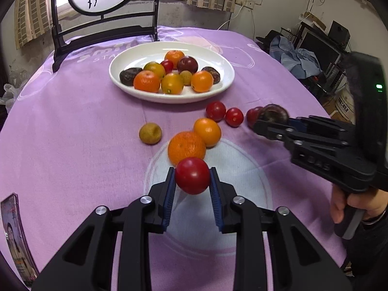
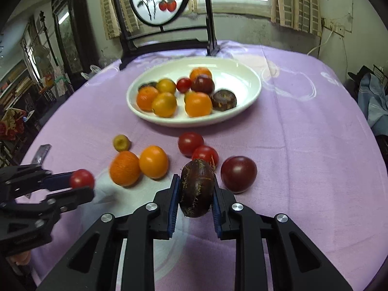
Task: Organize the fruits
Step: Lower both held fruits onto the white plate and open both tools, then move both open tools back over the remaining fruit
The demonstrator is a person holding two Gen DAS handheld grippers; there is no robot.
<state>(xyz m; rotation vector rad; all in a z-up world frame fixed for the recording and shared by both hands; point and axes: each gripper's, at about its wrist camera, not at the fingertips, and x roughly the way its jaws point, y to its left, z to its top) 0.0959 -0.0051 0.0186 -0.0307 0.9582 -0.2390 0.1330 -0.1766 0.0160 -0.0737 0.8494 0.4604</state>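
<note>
My left gripper (image 1: 192, 180) is shut on a red cherry tomato (image 1: 192, 175) and holds it above the purple cloth; it also shows in the right wrist view (image 2: 82, 184). My right gripper (image 2: 197, 194) is shut on a dark brown water chestnut (image 2: 197, 191); it shows in the left wrist view (image 1: 269, 123) at the right. A white plate (image 1: 218, 60) holds several oranges, tomatoes, a plum and chestnuts. Loose on the cloth lie an orange (image 1: 186, 148), a kumquat (image 1: 207, 132), a longan (image 1: 150, 133), two cherry tomatoes (image 1: 215, 110) and a dark plum (image 2: 238, 174).
A black wooden screen stand (image 1: 101, 34) with a round painted panel stands behind the plate. A phone or card (image 1: 17, 237) lies at the cloth's left edge. Clutter and a monitor (image 1: 320, 46) stand off the table at the right.
</note>
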